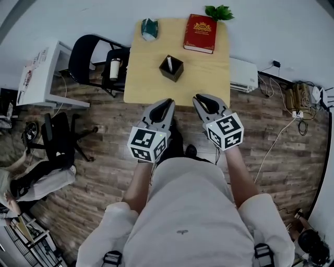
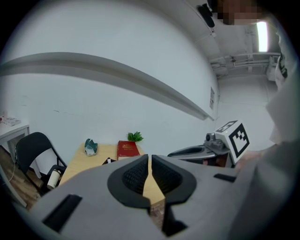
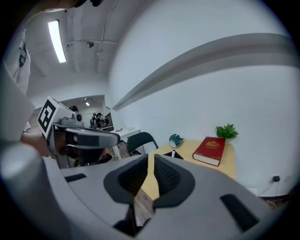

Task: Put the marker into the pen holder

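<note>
A black pen holder stands mid-table on the small wooden table, and a white marker sticks up out of it. My left gripper and right gripper hover side by side over the floor at the table's near edge, short of the holder. Both are shut with nothing between the jaws. From the left gripper view, the left gripper points toward the table and the holder peeks over its left jaw. The right gripper looks along at the holder too.
A red book, a green plant and a teal object sit at the table's far side. A black chair with a bottle stands left of the table, beside a white desk. A white heater stands at its right.
</note>
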A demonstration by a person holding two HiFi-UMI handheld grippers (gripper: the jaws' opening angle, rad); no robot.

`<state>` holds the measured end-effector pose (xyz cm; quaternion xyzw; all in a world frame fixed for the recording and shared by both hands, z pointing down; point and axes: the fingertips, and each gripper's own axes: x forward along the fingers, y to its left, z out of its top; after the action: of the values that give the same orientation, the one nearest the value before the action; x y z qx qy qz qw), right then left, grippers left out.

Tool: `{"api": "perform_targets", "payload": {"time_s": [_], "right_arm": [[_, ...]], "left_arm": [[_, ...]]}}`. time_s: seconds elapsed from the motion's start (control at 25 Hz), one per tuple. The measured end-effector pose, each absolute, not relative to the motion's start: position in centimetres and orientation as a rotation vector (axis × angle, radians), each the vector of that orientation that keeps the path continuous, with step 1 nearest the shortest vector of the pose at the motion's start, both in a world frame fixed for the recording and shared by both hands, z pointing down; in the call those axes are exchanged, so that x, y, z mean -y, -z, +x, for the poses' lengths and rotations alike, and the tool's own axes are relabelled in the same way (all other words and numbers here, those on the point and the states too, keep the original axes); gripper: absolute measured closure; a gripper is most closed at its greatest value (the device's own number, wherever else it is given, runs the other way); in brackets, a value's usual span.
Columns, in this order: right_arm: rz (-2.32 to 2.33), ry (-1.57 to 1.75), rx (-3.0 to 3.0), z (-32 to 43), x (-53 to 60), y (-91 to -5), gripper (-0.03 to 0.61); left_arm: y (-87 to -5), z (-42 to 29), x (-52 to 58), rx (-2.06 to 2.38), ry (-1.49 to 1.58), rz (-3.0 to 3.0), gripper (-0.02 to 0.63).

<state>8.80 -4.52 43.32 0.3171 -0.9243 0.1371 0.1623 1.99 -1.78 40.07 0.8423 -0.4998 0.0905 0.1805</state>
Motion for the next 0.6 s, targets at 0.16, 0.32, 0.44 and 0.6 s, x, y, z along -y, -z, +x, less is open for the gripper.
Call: {"api": "perform_targets", "payload": {"time_s": [0.16,0.32,0.44,0.6], "right_arm": [[0.898,-0.366,2.668,10.0,2.3,-41.9,0.541],[0.899,-0.343,2.701,11.0,0.6,-40.4,0.546],[0.901,-0.326,2.726,11.7,-0.4,-39.4,0.549],[0.900,-0.306,2.753,12.7,-1.8,-38.2,0.552]], "left_arm": [[-39.2,3.4,-0.2,1.428,-0.240,2.385,0.591],[-38.5,4.5,-1.7,1.438,-0.222,2.386,0.591],[-38.2,5.4,-2.6,1.446,-0.215,2.391,0.591],[-37.5,6.6,-3.9,1.455,-0.209,2.402,0.591]]}}
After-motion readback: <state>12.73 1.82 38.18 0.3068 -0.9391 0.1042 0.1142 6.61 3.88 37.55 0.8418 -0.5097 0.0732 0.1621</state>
